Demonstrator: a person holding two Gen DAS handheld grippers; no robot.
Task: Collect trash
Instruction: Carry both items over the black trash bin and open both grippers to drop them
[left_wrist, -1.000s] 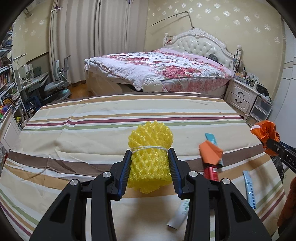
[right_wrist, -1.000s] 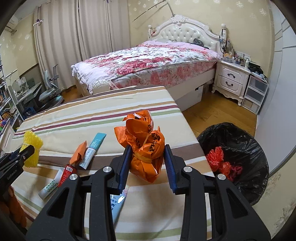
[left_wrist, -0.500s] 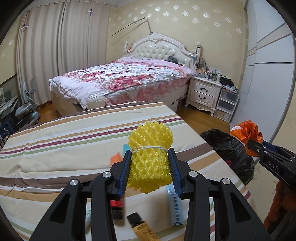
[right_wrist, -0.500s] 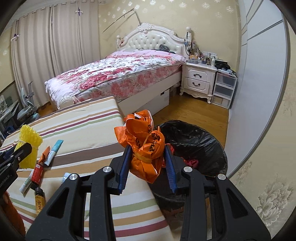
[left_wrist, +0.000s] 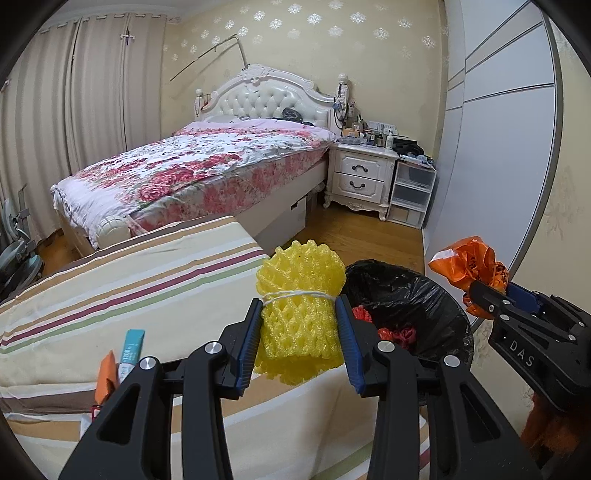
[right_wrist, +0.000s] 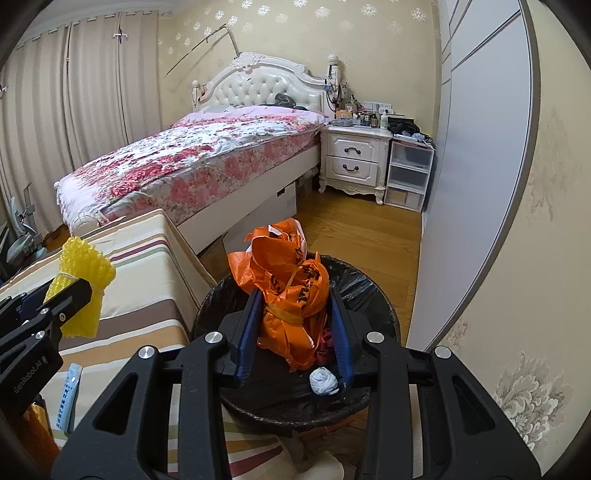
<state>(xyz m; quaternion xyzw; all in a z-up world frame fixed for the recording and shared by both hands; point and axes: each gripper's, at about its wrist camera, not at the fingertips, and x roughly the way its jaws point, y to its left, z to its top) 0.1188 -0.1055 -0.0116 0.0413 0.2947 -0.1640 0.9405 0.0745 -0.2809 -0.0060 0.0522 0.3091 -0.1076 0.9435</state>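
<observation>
My left gripper (left_wrist: 299, 321) is shut on a yellow foam net roll (left_wrist: 301, 306) tied with white string, held over the right edge of the striped table (left_wrist: 147, 288). My right gripper (right_wrist: 293, 314) is shut on a crumpled orange plastic bag (right_wrist: 288, 291), directly above the black-lined trash bin (right_wrist: 365, 288). The bin (left_wrist: 421, 291) holds red scraps (left_wrist: 397, 334) and a white wad (right_wrist: 324, 382). In the left wrist view the right gripper (left_wrist: 487, 291) with the orange bag (left_wrist: 467, 264) hangs at the right; in the right wrist view the left gripper (right_wrist: 75, 284) with the yellow roll (right_wrist: 83, 266) shows at the left.
On the table lie a teal tube (left_wrist: 131, 349), an orange scrap (left_wrist: 107, 374) and a light blue strip (right_wrist: 68, 397). Beyond stand a floral bed (left_wrist: 192, 166), a white nightstand (left_wrist: 364, 177) and clear drawers (left_wrist: 412, 195). A grey wardrobe door (right_wrist: 469, 166) borders the wooden floor on the right.
Both grippers have swung to the right, away from the table's middle. The right one now hangs over the bin with the orange bag; the left one has reached the table's right edge with the yellow roll.
</observation>
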